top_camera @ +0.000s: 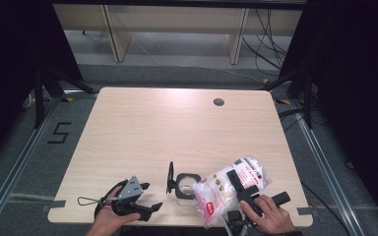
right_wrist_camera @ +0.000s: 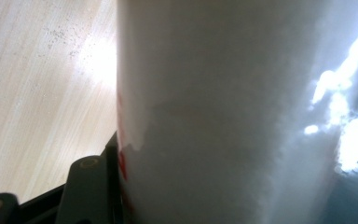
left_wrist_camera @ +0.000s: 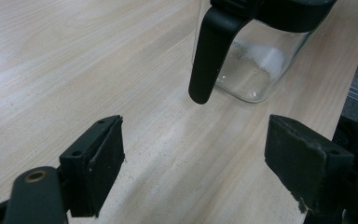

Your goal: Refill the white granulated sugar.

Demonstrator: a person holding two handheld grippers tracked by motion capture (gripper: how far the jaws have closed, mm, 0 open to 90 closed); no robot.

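A small glass jar (top_camera: 187,186) stands near the table's front edge, its black lid (top_camera: 170,177) flipped open to the left. In the left gripper view the jar (left_wrist_camera: 256,60) holds a little white powder, and the black lid (left_wrist_camera: 212,51) hangs down in front of it. My left gripper (top_camera: 150,197) rests left of the jar, open with nothing between its jaws (left_wrist_camera: 196,163). My right gripper (top_camera: 236,184) is shut on a clear bag of white granules with red print (top_camera: 219,191). The bag is tilted, its lower corner at the jar's mouth. The bag (right_wrist_camera: 223,116) presses against one finger (right_wrist_camera: 91,186).
The pale wooden table (top_camera: 177,128) has a round cable hole (top_camera: 219,102) at the back right. Black stands flank the table, and cables lie on the floor at the right. A floor mark "5" (top_camera: 59,132) is on the left.
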